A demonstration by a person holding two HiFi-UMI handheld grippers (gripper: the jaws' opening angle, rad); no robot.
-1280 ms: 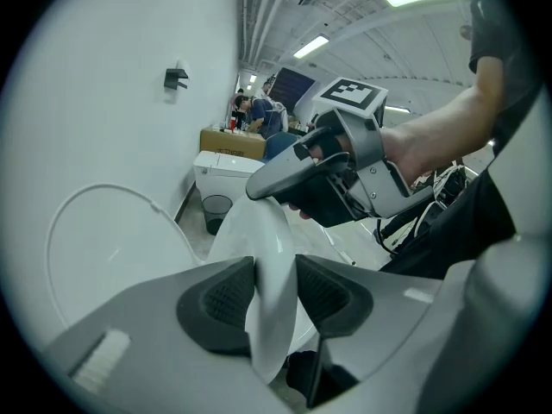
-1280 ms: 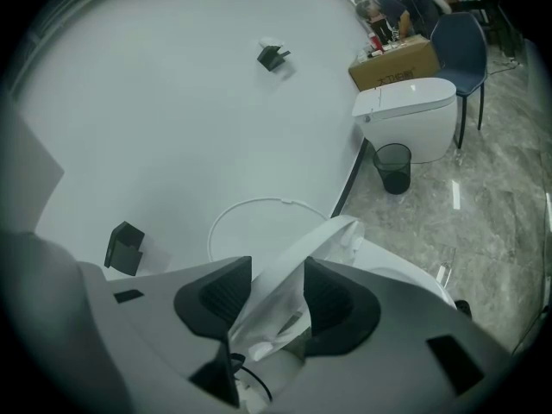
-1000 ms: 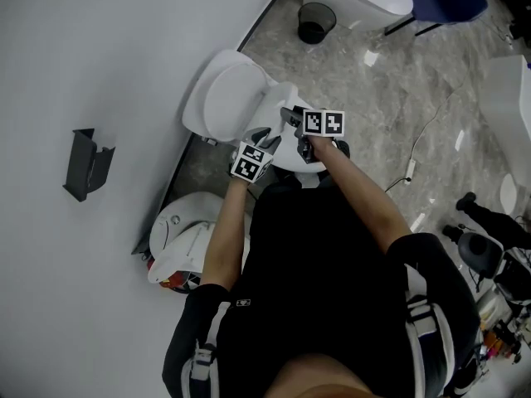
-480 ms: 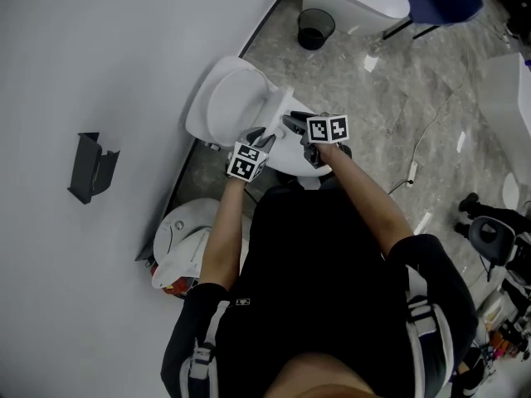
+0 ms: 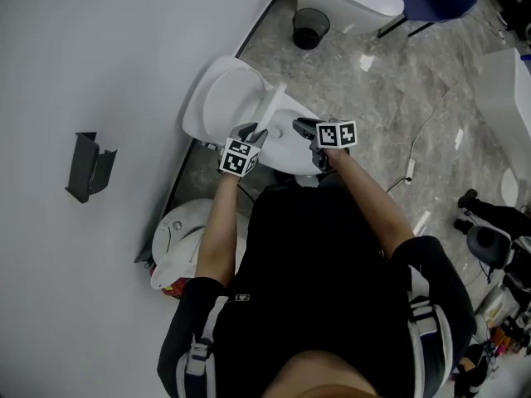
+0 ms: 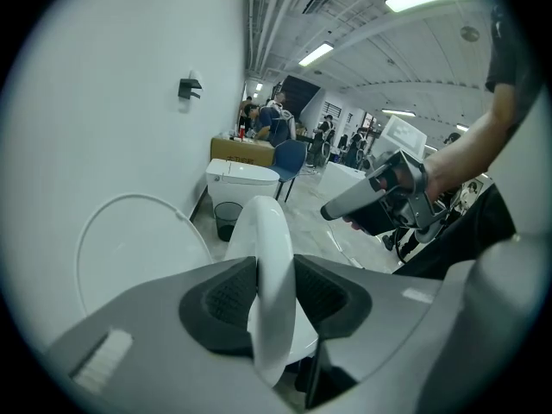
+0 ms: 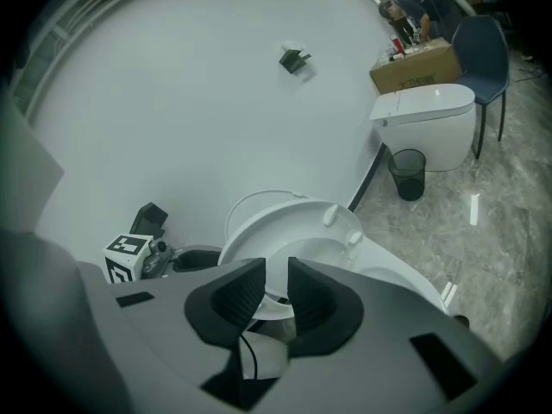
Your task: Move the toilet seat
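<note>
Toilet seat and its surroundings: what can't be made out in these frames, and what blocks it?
- Hinge end of the toilet seat: left gripper view, behind the body of the left gripper; head view, too small.
- Front and base of the toilet bowl: head view, under the person's torso.
- Contents of the wall holder: too small in every view.

I saw the white toilet seat (image 6: 272,257), a smooth oval ring, tilted steeply up off the bowl (image 5: 292,146), with its front rim pinched edge-on between the jaws of the left hand-held gripper (image 6: 276,296). Its underside was exposed, showing two small white bumpers (image 7: 332,216). It stood just in front of the raised lid (image 5: 222,98).
</note>
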